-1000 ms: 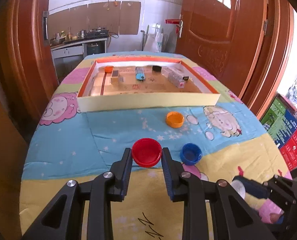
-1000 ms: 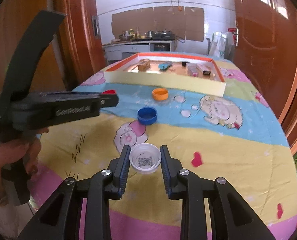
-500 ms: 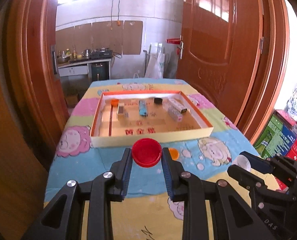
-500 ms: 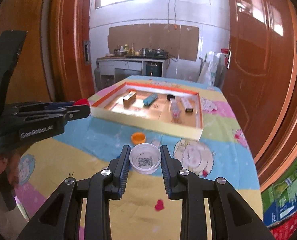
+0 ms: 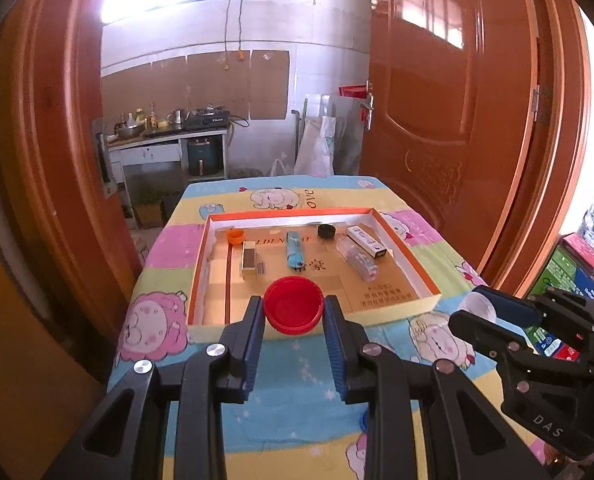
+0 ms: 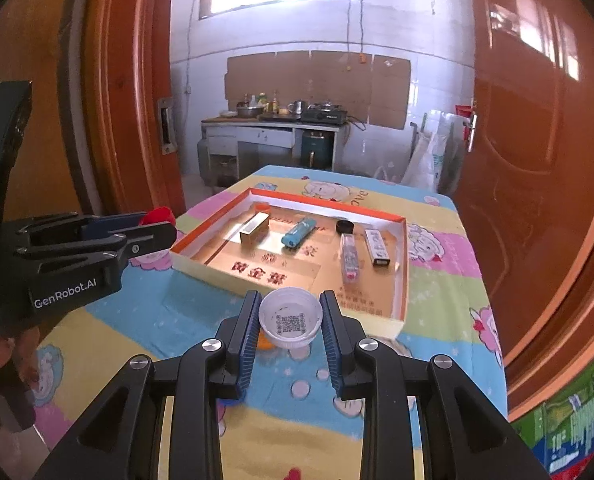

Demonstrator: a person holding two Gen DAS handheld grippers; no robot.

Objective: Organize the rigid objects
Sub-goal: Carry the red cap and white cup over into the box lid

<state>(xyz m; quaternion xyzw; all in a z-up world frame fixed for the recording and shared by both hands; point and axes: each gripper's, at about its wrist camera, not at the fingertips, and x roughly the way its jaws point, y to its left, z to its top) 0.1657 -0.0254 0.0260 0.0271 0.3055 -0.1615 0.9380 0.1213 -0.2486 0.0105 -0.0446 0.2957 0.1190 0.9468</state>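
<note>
1. The left gripper (image 5: pixel 294 311) is clamped on a round red plastic cap (image 5: pixel 293 305) with a ribbed rim, held above the table before the shallow cardboard tray (image 5: pixel 425 276); its side reads "GenRobot.AI".
2. The right gripper (image 6: pixel 290 317) is clamped on a white ribbed cap (image 6: pixel 290 316), a QR code printed inside; held over the cartoon-printed cloth (image 6: pixel 449 344).

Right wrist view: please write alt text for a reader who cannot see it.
The right gripper holds a white bottle cap, open side up, above a cartoon-print tablecloth. Ahead lies a shallow orange-rimmed box holding a blue lighter, a black cap and small boxes. At left, the left gripper holds a red cap.
</note>
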